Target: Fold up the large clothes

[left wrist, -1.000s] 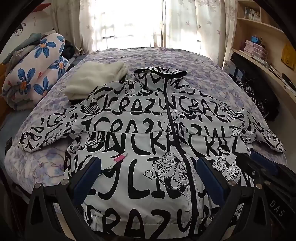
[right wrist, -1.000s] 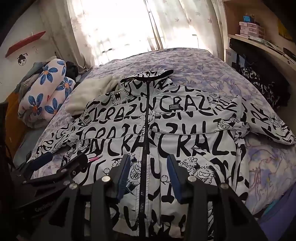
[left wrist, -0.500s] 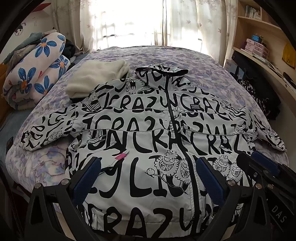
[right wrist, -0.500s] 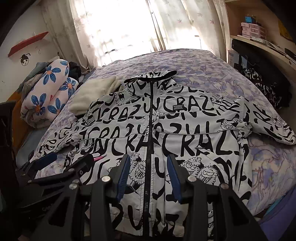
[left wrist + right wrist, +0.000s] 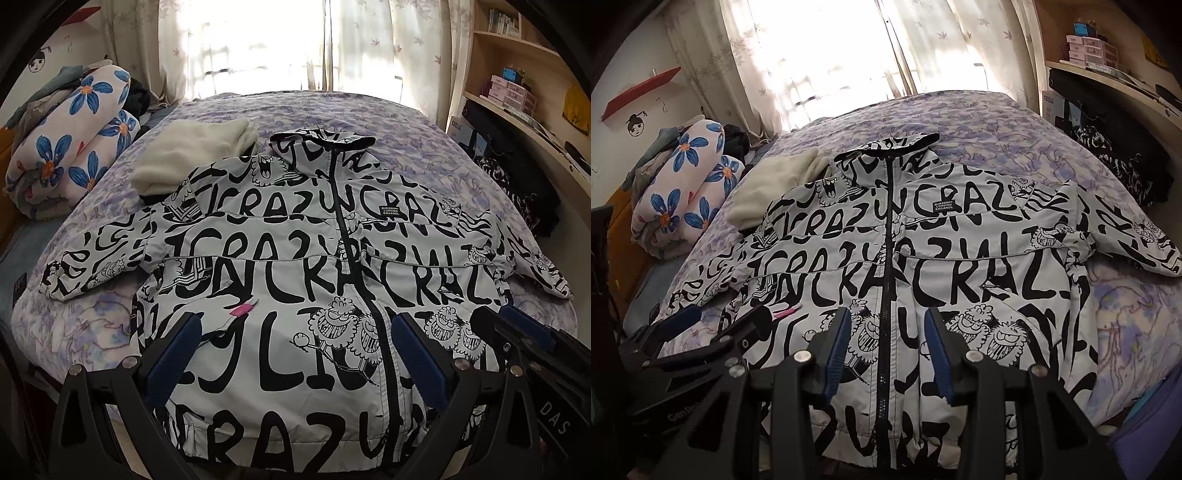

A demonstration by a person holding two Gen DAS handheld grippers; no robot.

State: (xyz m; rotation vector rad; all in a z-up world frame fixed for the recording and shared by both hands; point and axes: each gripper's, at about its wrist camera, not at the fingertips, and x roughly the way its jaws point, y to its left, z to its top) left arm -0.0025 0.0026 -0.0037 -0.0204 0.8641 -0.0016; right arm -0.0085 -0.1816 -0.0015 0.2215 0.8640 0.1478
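Through my left tongs' camera, the big white jacket with black scribbly letters and cartoon faces [image 5: 280, 280] lies flat and zipped up on the purple flowery bed [image 5: 424, 147], collar far from me, hem hanging a bit over the near edge. My left tongs [image 5: 291, 354] hang above the bottom of the jacket, wide open, holding nothing. The jacket looks thin, light and floppy, maybe a bit slippery, so I think it will sag and slide if I pinch only one layer. A good place to grab looks like the sleeve end to the left of the jacket [image 5: 55, 280], or a hem corner. A folded cream fluffy cloth [image 5: 192, 155] touches the jacket's left shoulder, so folding that way is tight. Through my right tongs' camera, my right tongs [image 5: 884, 350] sit over the black zipper [image 5: 888, 236] near the jacket's hem, about half open, with nothing in them. To the right of the jacket its other sleeve [image 5: 1137, 240] reaches near the bed's side edge, so it could slip off. Beyond the collar there is lots of bare bed.
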